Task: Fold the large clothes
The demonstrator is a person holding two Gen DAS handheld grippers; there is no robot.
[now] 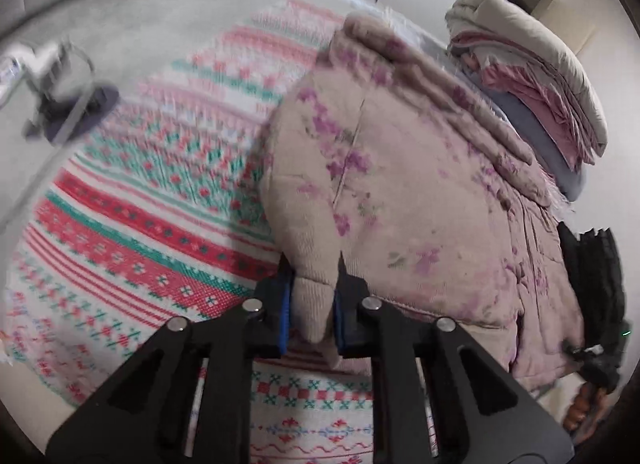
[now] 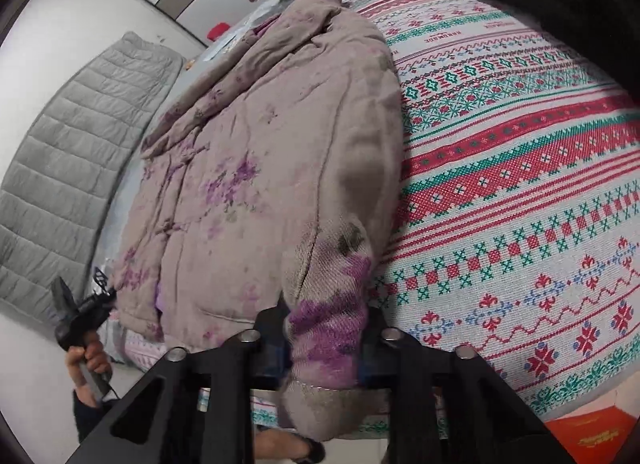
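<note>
A pinkish-beige padded jacket (image 1: 412, 184) with purple flowers lies on a bed sheet (image 1: 132, 232) patterned in red, green and white. In the left wrist view one sleeve (image 1: 308, 220) runs down to my left gripper (image 1: 310, 306), whose blue pads are shut on the cuff. The right wrist view shows the jacket (image 2: 240, 184) front up, its buttons showing. My right gripper (image 2: 324, 340) is shut on the other sleeve's cuff (image 2: 328, 296), which hangs past the fingers. A person's hand (image 2: 90, 360) holds the left gripper at the jacket's far hem.
Folded bedding (image 1: 540, 76) is stacked at the bed's far end beyond the jacket. A grey quilted pad (image 2: 72, 152) leans on the wall. A blurred grey device (image 1: 60, 84) lies on the bed. An orange box (image 2: 592, 436) sits below the bed edge. A shoe (image 2: 300, 450) shows on the floor.
</note>
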